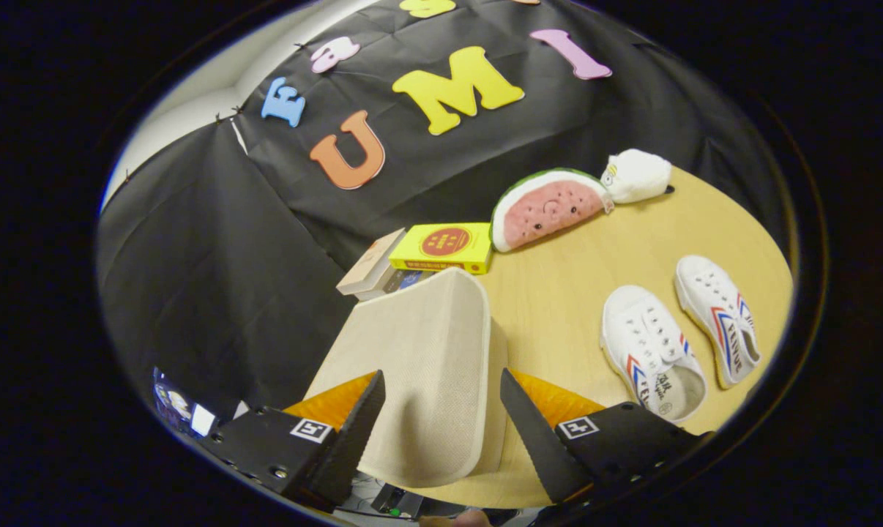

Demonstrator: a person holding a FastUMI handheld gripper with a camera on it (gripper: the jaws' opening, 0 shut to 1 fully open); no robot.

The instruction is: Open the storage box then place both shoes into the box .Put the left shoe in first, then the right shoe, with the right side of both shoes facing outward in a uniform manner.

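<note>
The tabletop (559, 293) carries everything; the storage box (419, 366), lid shut, sits between and just ahead of the claw (441, 410), whose fingers are spread apart, grasping nothing, though contact with the lid is unclear; beyond it lie a watermelon cushion (551, 208) and 2 books (412, 256); the 2 shoes (679, 340) wait side by side off to its right. By my judgement nothing is done yet: opening comes first, then both shoes.

A watermelon-slice plush (551, 208) leans at the far side of the wooden table (559, 293), a white plush toy (635, 176) touching it. Beside it, a yellow box (443, 247) rests on stacked books (374, 272)
</note>
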